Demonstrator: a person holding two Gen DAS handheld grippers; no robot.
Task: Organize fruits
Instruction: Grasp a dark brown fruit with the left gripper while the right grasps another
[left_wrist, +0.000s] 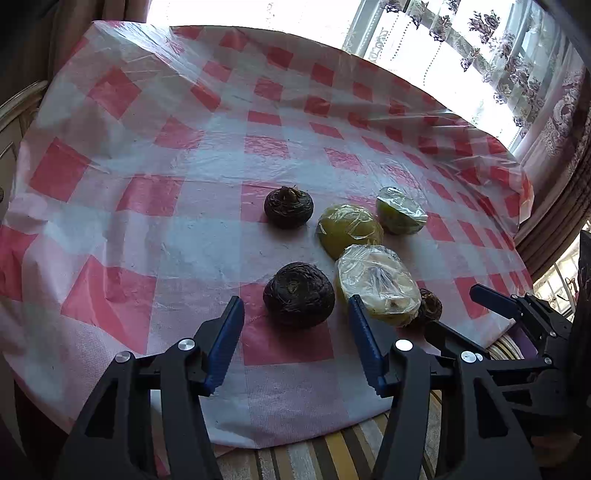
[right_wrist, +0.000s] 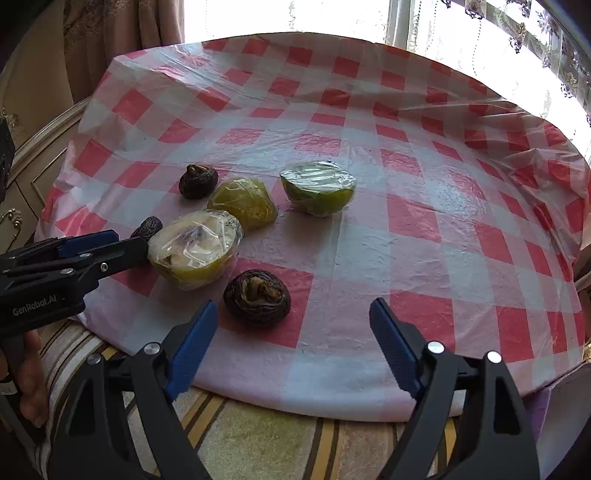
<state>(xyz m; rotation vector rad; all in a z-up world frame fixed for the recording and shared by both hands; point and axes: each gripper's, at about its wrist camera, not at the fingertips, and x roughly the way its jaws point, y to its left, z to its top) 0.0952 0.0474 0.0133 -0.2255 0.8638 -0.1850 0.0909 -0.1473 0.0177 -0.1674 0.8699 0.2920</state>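
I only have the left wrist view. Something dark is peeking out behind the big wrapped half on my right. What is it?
Observer: A third dark fruit, whole and round, on a red square on the near side of that wrapped half.
Operator: Is the right gripper holding anything?
Observer: No. The right gripper is open and holds nothing, with that dark fruit just ahead of its left finger.
Operator: The far green half looks pressed against the yellow-green fruit. Is it?
Observer: No. The green half sits apart from the yellow-green fruit, with bare cloth between them.
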